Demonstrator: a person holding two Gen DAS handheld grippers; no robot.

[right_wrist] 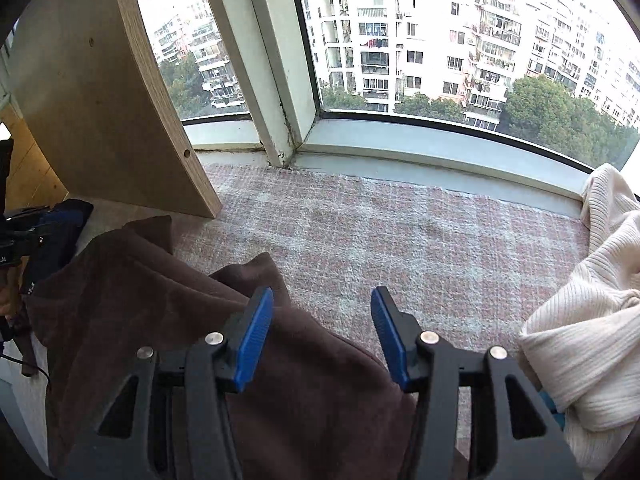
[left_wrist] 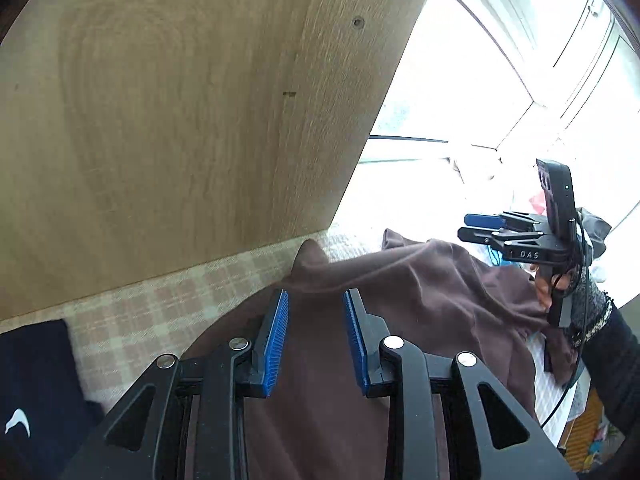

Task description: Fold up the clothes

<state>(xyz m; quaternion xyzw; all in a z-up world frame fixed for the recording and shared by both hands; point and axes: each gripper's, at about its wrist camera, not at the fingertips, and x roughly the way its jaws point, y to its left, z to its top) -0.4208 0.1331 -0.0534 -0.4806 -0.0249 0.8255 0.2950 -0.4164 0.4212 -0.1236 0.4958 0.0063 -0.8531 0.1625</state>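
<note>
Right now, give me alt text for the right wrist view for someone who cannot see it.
The right gripper hangs open and empty over a rumpled brown garment on a pink checked mat. A cream ribbed knit lies at right, a wooden panel stands at left, and apartment blocks fill the window.

"DAS" on right gripper point(left_wrist: 478, 227) body

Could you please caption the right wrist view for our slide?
Open right hand-held gripper above a brown garment on the checked mat, cream knit alongside.
</note>
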